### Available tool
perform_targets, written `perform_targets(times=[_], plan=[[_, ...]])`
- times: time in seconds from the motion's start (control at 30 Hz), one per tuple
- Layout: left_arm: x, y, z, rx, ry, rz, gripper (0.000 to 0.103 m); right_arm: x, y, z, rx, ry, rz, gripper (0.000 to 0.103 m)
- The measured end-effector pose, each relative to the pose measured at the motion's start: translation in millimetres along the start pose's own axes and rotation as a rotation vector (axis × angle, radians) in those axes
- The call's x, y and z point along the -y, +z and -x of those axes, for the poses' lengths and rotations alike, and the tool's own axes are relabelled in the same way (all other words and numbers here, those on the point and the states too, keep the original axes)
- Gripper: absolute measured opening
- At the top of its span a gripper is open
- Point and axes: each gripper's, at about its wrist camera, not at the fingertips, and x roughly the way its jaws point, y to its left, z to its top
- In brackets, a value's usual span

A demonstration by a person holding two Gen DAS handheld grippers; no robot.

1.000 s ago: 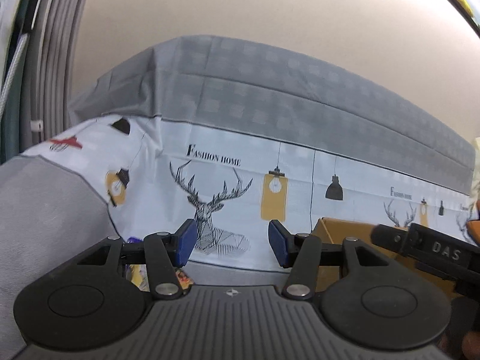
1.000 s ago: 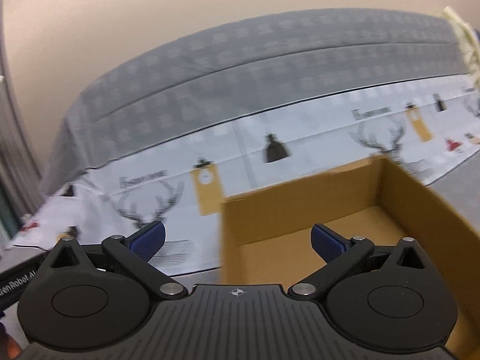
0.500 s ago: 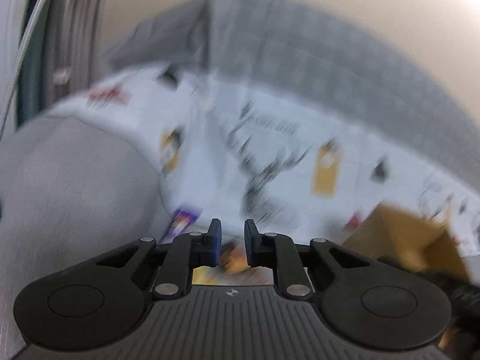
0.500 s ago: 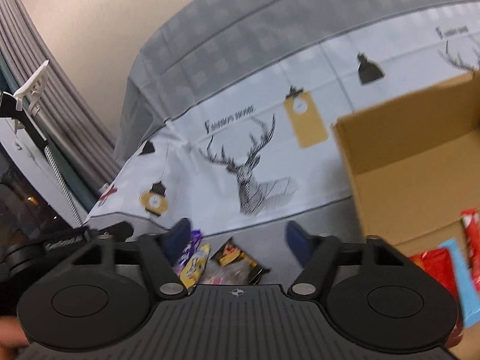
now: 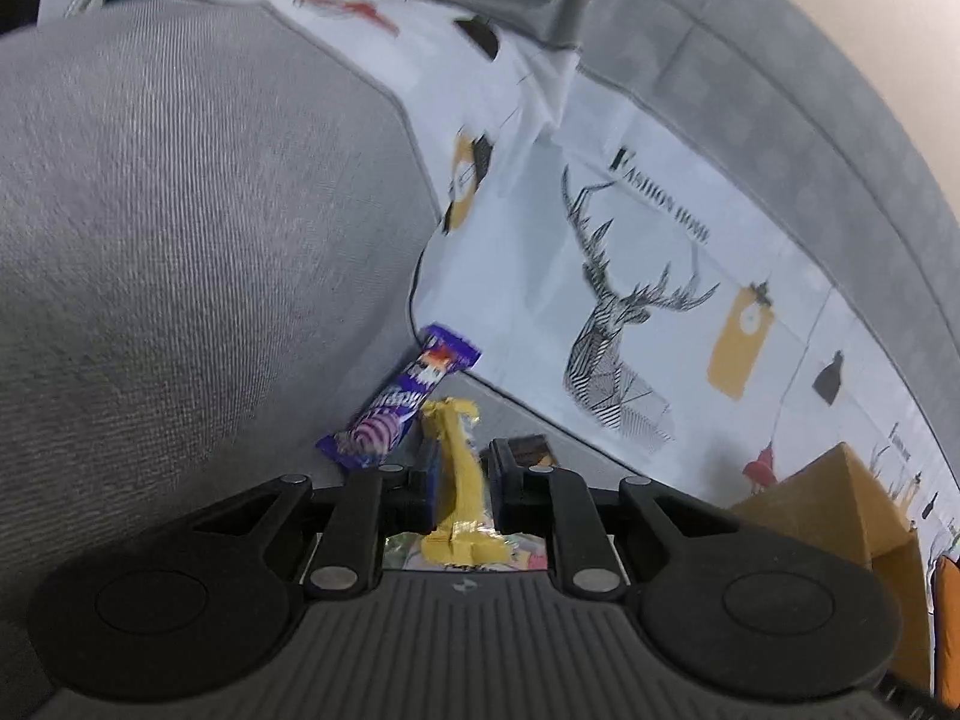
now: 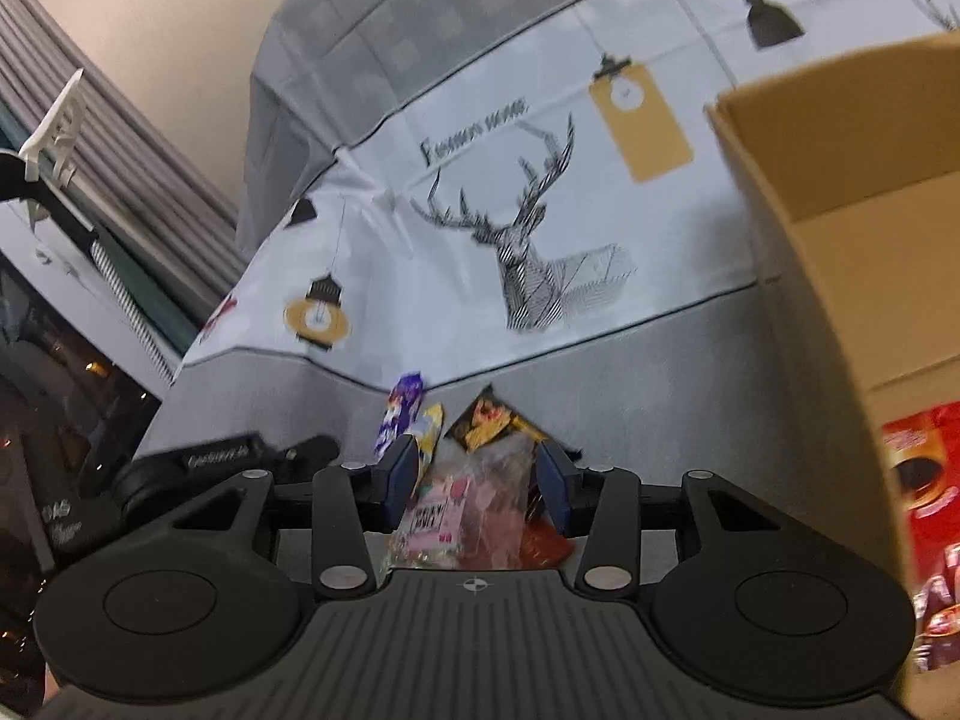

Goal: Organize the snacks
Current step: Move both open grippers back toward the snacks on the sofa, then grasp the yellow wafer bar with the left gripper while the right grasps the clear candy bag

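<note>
Left tongs [image 5: 461,477] gripped yellow snack wrapper [image 5: 459,480]; right tongs [image 6: 478,486] stood wide above pink snack bag [image 6: 444,510], cardboard box [image 6: 840,192] beside.

Snack pile [image 6: 480,480] on sofa [image 6: 660,372], box [image 6: 840,228] right

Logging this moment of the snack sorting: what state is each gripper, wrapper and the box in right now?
left gripper: shut on yellow snack wrapper.
right gripper: open, around the pink snack bag, not clamped.
purple snack bar: lying free, leaning on the grey cushion.
cardboard box: open-topped; red packets beside it.
</note>
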Motion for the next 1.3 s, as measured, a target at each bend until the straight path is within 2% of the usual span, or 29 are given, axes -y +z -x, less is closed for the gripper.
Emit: perform_targets(times=[0.13, 0.2, 0.3, 0.37, 0.5, 0.6, 0.63, 0.67, 0.7, 0.8, 0.93, 1.03, 1.07, 1.1, 1.13, 1.3], plan=[[-2.2, 2.3, -7.2, -0.015, -0.013, 0.004, 0.032, 5.3, -8.5, -17.5, -0.039, -0.006, 0.021, 0.054], [0.2, 2.7, -15.1, -0.03, -0.023, 0.006, 0.037, 8.8, -10.9, -27.3, -0.073, -0.044, -0.002, 0.056], [3.1, 1.5, -25.1, -0.053, -0.028, -0.008, 0.042, 8.7, -12.5, -37.1, -0.09, 0.0, -0.008, 0.063], [3.6, 1.1, -32.4, -0.075, -0.026, -0.015, 0.042, 7.5, -15.2, -45.6, -0.115, -0.02, 0.0, 0.064], [2.2, -1.6, -44.9, -0.124, -0.001, -0.05, 0.042, 4.2, -20.3, -60.1, -0.164, 0.008, -0.003, 0.067], [-1.0, -2.5, -51.2, -0.145, -0.012, -0.064, 0.041, -0.5, -22.0, -68.0, -0.188, 0.016, 0.012, 0.067], [-1.8, -2.9, -52.3, -0.149, -0.013, -0.071, 0.038, -1.7, -22.2, -70.6, -0.193, 0.019, 0.017, 0.067], [-2.0, -3.2, -53.5, -0.154, -0.009, -0.082, 0.029, -2.9, -22.4, -73.5, -0.197, 0.021, 0.021, 0.067], [-1.0, -3.9, -55.4, -0.163, 0.001, -0.102, 0.027, -4.5, -22.5, -78.4, -0.204, 0.027, 0.023, 0.067], [1.7, -6.9, -57.8, -0.175, 0.027, -0.148, 0.024, -7.2, -23.0, -82.2, -0.208, 0.035, 0.031, 0.068], [1.6, -6.3, -58.7, -0.179, 0.029, -0.147, 0.023, -11.8, -24.5, -86.9, -0.21, 0.031, 0.052, 0.068], [1.7, -5.3, -59.3, -0.181, 0.027, -0.135, 0.023, -14.6, -25.4, -88.0, -0.209, 0.025, 0.064, 0.056], [1.6, -4.7, -59.2, -0.182, 0.025, -0.13, 0.023, -15.6, -26.0, -88.4, -0.211, 0.017, 0.073, 0.047], [1.3, -3.9, -58.5, -0.183, 0.022, -0.124, 0.023, -16.2, -26.6, -88.7, -0.213, 0.004, 0.083, 0.034], [0.8, -3.1, -57.8, -0.184, 0.017, -0.117, 0.023, -15.7, -27.6, -87.8, -0.215, -0.007, 0.09, 0.029], [0.9, 0.6, -50.9, -0.17, -0.002, -0.098, 0.022, -15.4, -25.5, -78.5, -0.181, -0.003, 0.094, 0.015]])
